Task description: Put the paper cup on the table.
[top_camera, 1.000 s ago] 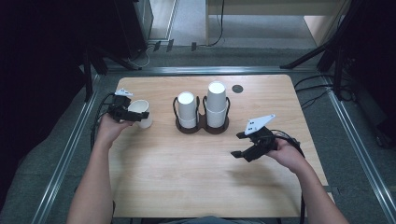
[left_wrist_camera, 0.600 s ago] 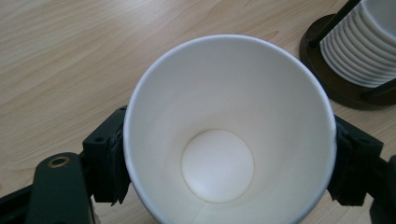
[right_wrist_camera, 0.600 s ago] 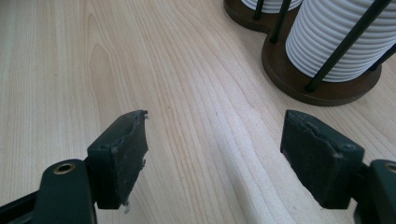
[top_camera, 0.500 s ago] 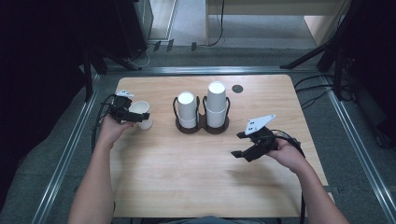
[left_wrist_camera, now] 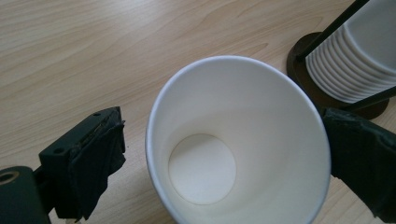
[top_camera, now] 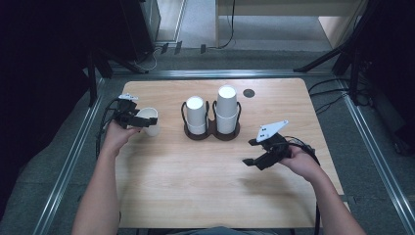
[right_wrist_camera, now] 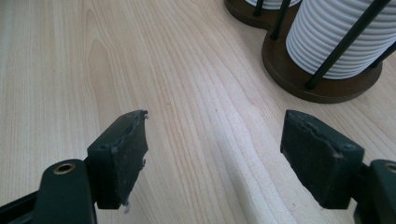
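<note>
L tool (left_wrist_camera: 219, 154) round cup (left_wrist_camera: 233, 140) | contact unclear | cup base cut off

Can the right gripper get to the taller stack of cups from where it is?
Probably yes. The right gripper has its jaws open with nothing between them, and bare wood lies between it and the taller cup stack. The holder's black rods could hinder a side grab.
</note>
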